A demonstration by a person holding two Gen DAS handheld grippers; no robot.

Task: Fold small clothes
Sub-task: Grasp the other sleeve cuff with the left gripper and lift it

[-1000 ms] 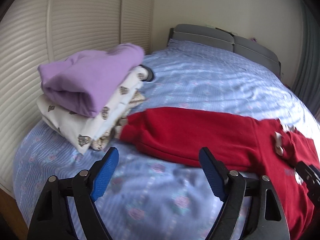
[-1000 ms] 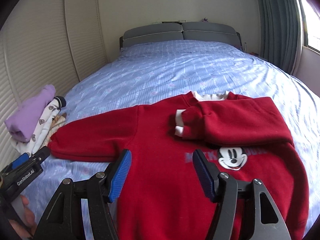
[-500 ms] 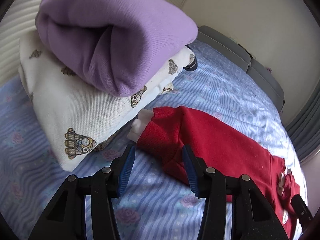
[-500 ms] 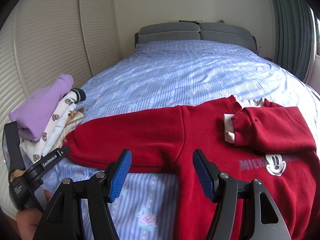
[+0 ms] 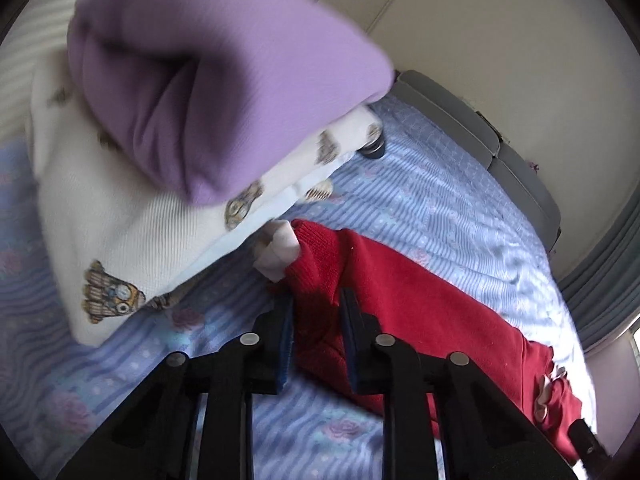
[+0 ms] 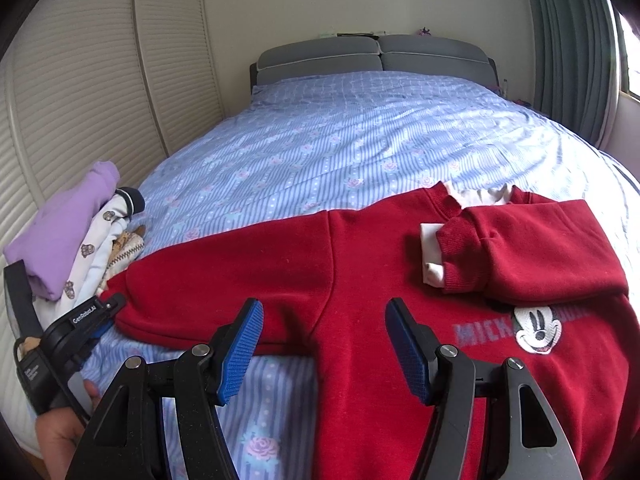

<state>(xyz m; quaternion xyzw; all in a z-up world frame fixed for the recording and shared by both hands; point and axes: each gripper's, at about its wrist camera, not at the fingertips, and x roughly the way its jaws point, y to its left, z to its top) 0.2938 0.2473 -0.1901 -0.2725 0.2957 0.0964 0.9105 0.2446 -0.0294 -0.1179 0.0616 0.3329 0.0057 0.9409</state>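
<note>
Left of the red sweater (image 6: 360, 280) spread on the bed (image 6: 360, 132), my left tool (image 5: 316, 312) had just been closing and pinched its outstretched sleeve cuff (image 5: 316, 256), while my right tool (image 6: 324, 320) hung half-open, empty, over its body.

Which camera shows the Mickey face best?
The right wrist view: the Mickey face sits clear and whole on the red sweater. The left wrist view shows only the sweater's sleeve up close, and the face is not in sight there.
</note>
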